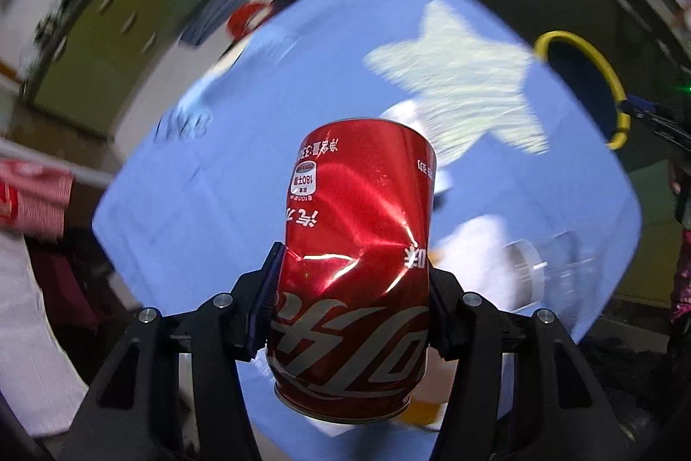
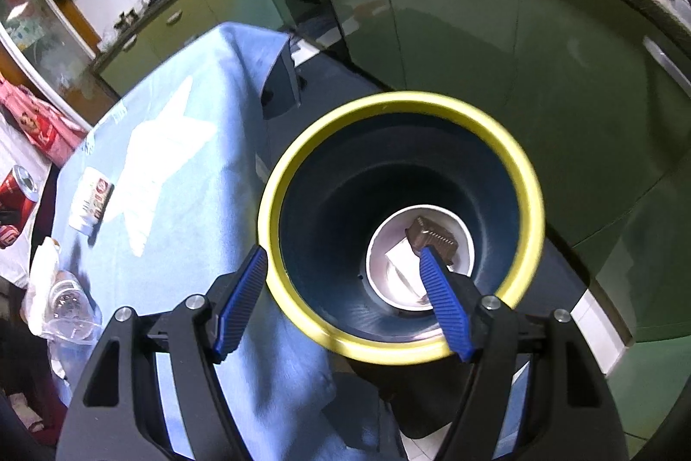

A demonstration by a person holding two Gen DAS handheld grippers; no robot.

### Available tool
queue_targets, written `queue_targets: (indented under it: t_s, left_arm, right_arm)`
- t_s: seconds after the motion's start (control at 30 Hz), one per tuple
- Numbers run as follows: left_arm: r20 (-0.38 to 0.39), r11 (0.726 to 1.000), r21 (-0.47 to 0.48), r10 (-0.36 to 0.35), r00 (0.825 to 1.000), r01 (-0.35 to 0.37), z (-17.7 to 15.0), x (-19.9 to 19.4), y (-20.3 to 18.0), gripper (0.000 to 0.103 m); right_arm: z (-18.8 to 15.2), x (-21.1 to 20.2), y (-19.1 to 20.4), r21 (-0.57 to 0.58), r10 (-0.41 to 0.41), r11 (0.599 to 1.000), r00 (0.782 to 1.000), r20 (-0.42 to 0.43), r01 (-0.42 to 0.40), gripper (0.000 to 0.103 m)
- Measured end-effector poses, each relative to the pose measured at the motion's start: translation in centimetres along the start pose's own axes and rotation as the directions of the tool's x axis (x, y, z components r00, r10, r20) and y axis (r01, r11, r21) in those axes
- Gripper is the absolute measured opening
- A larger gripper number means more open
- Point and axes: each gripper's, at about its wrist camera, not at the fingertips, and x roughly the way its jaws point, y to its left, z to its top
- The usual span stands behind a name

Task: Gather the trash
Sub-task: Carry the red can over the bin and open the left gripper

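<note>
1. While the red can (image 1: 352,266) sits pinched between the left gripper (image 1: 350,297) fingers, dented at the waist, it hangs clear above the blue-clothed table (image 1: 216,180); carry it level and steady so the crumpled wall does not slip from the pads.
2. Bin (image 2: 401,221) with the yellow rim is gripped by the right gripper (image 2: 341,301): one finger outside the wall, the other inside, clamped across the rim at its near edge. Judged best to hold the mouth up and open toward the can.
3. Inside the bin: a white cup and a brown scrap already lie at the bottom.
4. Left gripper points steeply downward over the table; right gripper angles down past the table's edge, bin off to the side.
5. Left on the table: a small white carton (image 2: 91,199), a clear plastic bottle (image 2: 69,309), crumpled white paper (image 2: 43,266).
</note>
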Motion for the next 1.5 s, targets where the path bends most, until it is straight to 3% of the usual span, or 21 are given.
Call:
queue_targets:
  t_s: [0.17, 0.3, 0.43, 0.6, 0.7, 0.73, 0.77, 0.87, 1.0, 1.13, 1.3, 1.5]
  left_arm:
    - [0.069, 0.985, 0.153, -0.090, 0.994, 0.078, 4.6, -2.2, -8.1, 0.056]
    - [0.064, 0.942, 0.303, -0.173, 0.983, 0.146, 8.7, -1.4, -16.2, 0.056]
    - [0.002, 0.886, 0.421, -0.213, 0.977, 0.192, 13.7, 1.9, -25.0, 0.056]
    - [-0.062, 0.858, 0.461, -0.221, 0.973, 0.225, 18.8, 7.0, -31.4, 0.056]
    - [-0.087, 0.856, 0.462, -0.214, 0.973, 0.229, 20.6, 9.6, -34.0, 0.057]
    - [-0.102, 0.856, 0.461, -0.211, 0.972, 0.234, 21.1, 10.6, -34.9, 0.060]
    - [-0.106, 0.859, 0.458, -0.202, 0.974, 0.228, 21.5, 11.5, -35.6, 0.069]
    - [-0.104, 0.861, 0.466, -0.174, 0.979, 0.203, 22.4, 12.9, -37.3, 0.073]
    - [-0.083, 0.868, 0.451, -0.192, 0.978, 0.209, 22.3, 12.0, -36.6, 0.073]
    - [0.004, 0.881, 0.416, -0.250, 0.968, 0.226, 20.0, 7.3, -32.8, 0.079]
    - [0.163, 0.904, 0.325, -0.343, 0.925, 0.278, 16.2, 0.8, -25.8, 0.088]
    - [0.385, 0.954, 0.130, -0.301, 0.872, 0.272, 9.4, -3.5, -13.7, 0.093]
  right_arm:
    - [-0.8, -4.0, -1.9, 0.026, -0.036, 0.999, 0.996, 0.076, 0.034, 0.069]
    - [-2.1, -6.9, -4.0, 0.059, -0.064, 0.997, 0.991, 0.118, 0.057, 0.070]
    - [-3.7, -8.9, -6.5, 0.096, -0.106, 0.991, 0.985, 0.133, 0.093, 0.070]
    - [-5.4, -10.1, -9.9, 0.157, -0.135, 0.981, 0.982, 0.132, 0.114, 0.070]
    - [-6.1, -10.3, -11.4, 0.188, -0.144, 0.975, 0.981, 0.129, 0.119, 0.070]
    - [-6.2, -10.2, -11.7, 0.196, -0.145, 0.973, 0.981, 0.126, 0.119, 0.070]
    - [-6.3, -10.1, -12.1, 0.203, -0.146, 0.972, 0.982, 0.123, 0.119, 0.070]
    - [-6.2, -9.6, -12.7, 0.214, -0.143, 0.970, 0.983, 0.112, 0.116, 0.070]
    - [-5.8, -9.2, -12.6, 0.206, -0.130, 0.973, 0.985, 0.113, 0.104, 0.070]
    - [-5.7, -8.9, -11.4, 0.184, -0.118, 0.978, 0.987, 0.112, 0.096, 0.071]
    - [-5.1, -7.8, -9.3, 0.144, -0.098, 0.986, 0.991, 0.089, 0.085, 0.071]
    - [-2.6, -5.9, -3.1, 0.009, -0.061, 0.998, 0.997, 0.052, 0.061, 0.071]
